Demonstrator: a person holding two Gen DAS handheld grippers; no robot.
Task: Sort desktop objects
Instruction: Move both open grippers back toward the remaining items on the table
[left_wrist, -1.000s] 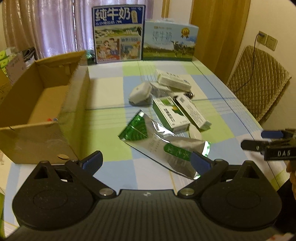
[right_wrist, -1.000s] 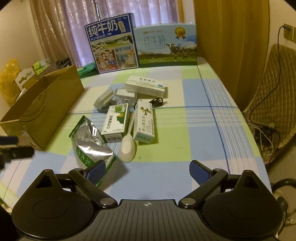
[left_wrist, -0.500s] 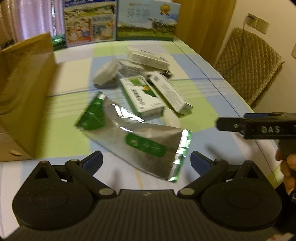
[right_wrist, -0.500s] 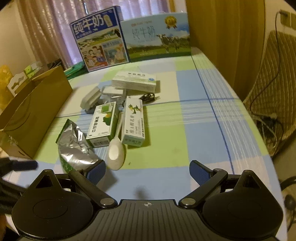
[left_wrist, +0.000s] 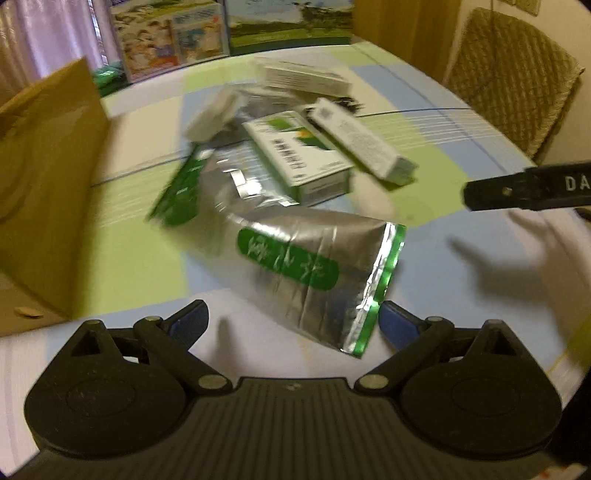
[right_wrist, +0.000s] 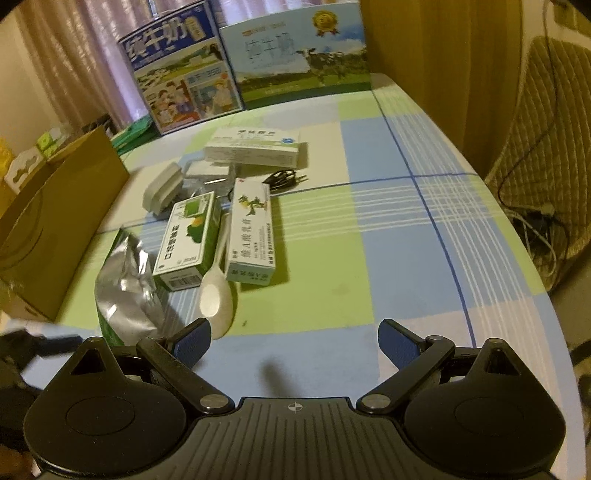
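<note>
Foil pouch (left_wrist: 295, 254): lying flat on table (left_wrist: 461, 122), long axis running far-left to near-right, directly ahead of left gripper (left_wrist: 291, 325), the nearer tool. Both grippers, right gripper (right_wrist: 295, 343) included, are gaping empty.

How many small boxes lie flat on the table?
3: a white box farthest back, a green box left of the spoon, a long box right of it. More may be hidden.

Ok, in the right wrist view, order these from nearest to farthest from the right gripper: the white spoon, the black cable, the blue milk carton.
From the right gripper:
1. White spoon, just ahead of its left finger.
2. Black cable, mid-table, past the medicine boxes.
3. Blue milk carton, standing at the table's far edge.
</note>
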